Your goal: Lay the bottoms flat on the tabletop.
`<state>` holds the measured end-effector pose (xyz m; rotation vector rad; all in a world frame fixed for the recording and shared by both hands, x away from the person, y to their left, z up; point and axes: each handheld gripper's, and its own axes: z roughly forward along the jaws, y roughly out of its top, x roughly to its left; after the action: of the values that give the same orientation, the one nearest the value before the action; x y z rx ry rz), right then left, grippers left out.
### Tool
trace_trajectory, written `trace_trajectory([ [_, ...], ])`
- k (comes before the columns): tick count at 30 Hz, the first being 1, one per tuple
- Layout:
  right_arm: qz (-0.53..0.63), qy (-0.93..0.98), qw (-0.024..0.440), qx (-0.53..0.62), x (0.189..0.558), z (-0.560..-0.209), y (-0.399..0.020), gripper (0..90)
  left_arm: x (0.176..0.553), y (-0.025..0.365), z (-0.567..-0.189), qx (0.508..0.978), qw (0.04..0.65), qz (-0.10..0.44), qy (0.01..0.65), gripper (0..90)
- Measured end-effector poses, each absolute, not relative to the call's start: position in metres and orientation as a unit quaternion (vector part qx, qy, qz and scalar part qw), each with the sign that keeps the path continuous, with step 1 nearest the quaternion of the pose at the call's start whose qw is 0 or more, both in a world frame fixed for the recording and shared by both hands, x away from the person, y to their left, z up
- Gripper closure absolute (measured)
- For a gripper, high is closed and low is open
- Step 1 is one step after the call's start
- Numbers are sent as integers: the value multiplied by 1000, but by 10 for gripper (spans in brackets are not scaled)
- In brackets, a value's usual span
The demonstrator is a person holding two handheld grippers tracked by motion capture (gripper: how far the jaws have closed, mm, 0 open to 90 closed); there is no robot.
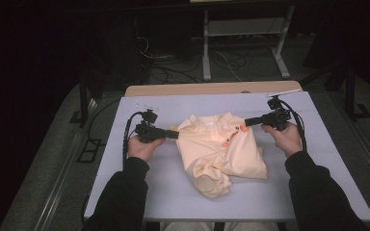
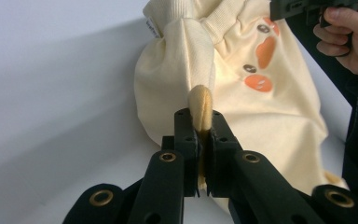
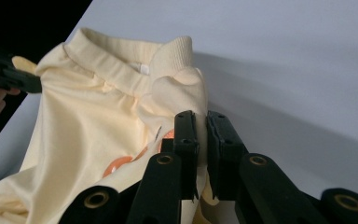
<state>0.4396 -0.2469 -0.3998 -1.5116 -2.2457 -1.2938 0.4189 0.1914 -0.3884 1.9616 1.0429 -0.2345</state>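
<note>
Gripping folds of the yellow shirt [image 1: 220,147]: jaws of left gripper [image 2: 204,122] and right gripper [image 3: 200,126].

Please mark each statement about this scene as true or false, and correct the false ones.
1. The left gripper is shut on a fold of the yellow shirt. True.
2. The right gripper hangs open above the table. False: it is shut on the shirt's cloth.
3. The shirt has orange marks on it. True.
4. The shirt lies spread flat. False: it is bunched and creased.
5. The table top is red. False: it is pale grey.
</note>
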Motion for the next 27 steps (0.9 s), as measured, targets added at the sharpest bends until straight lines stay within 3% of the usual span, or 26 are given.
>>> trace_trajectory([
  [12, -439, -745, 74, -496, 433, -380, -253, 821, 459, 194, -354, 830, 395, -111, 378, 841],
  [27, -414, -740, 62, -527, 440, -412, -257, 817, 478, 187, -411, 799, 409, -126, 423, 840],
])
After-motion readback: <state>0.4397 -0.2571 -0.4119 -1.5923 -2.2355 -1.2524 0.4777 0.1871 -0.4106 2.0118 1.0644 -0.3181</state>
